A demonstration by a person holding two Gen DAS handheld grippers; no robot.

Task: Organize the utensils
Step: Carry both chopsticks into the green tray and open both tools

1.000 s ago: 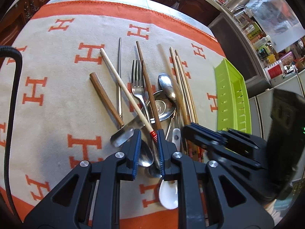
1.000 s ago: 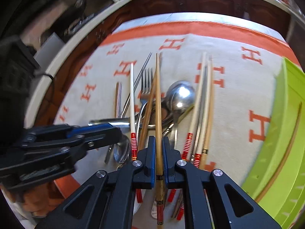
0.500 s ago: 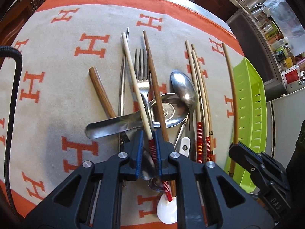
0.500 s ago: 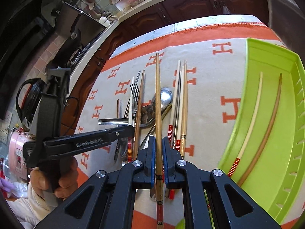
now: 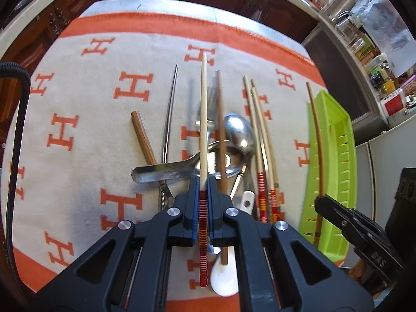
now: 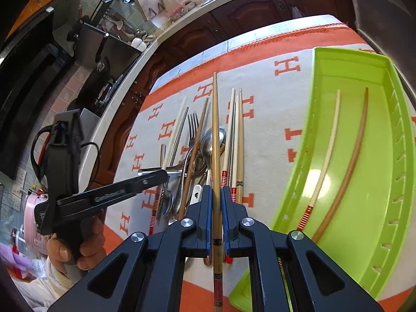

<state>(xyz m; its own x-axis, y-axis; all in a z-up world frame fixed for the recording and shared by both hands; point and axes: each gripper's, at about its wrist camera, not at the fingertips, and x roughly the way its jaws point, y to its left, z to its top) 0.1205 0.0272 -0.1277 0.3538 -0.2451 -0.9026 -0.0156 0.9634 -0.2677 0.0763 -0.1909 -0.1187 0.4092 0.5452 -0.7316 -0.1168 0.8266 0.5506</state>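
A woven cream cloth [image 5: 78,98] with orange H letters covers the table. The left tongs [image 5: 203,202] clamp a pale, red-banded chopstick [image 5: 204,119], its long axis pointing away over the metal spoons [image 5: 239,132]. The right tongs [image 6: 216,208] pinch a bamboo chopstick [image 6: 215,130], likewise pointing forward, beside the green slotted plastic tray [image 6: 377,156] holding two chopsticks.
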